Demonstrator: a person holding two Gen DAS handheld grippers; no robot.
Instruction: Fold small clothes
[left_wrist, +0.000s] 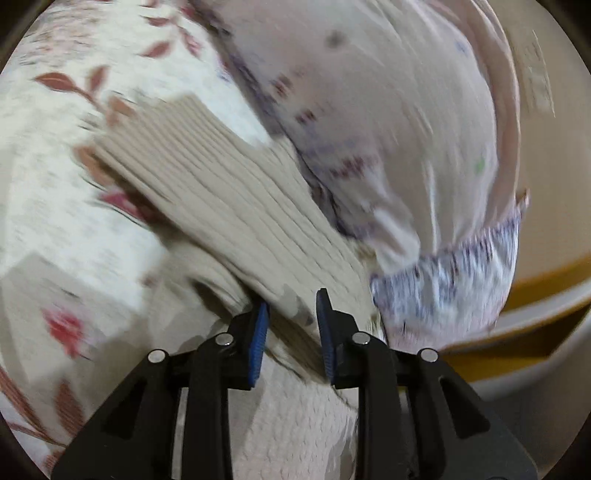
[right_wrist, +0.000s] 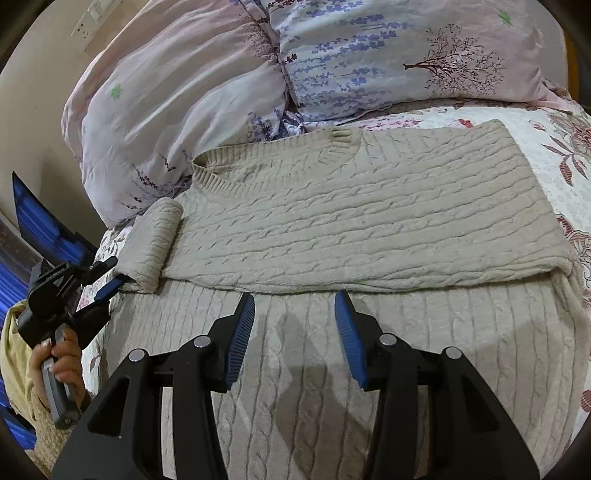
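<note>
beige cable-knit sweater (right_wrist: 362, 221) spread across floral bedsheet (right_wrist: 565, 147), top part folded over lower body, neckline toward lavender-print pillows (right_wrist: 332, 62) at head of bed; rolled sleeve (right_wrist: 155, 243) at sweater's left edge. left gripper (left_wrist: 291, 332), blue pads just apart, ribbed sleeve knit between them; grip cannot be told through motion blur. right gripper (right_wrist: 295, 336) hovers over lower body near fold edge, fingers spread, grasping nothing. no readable writing or labels visible

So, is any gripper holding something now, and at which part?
The left gripper pinches the beige sweater at its rolled sleeve cuff. The right gripper is open, holding nothing.
</note>
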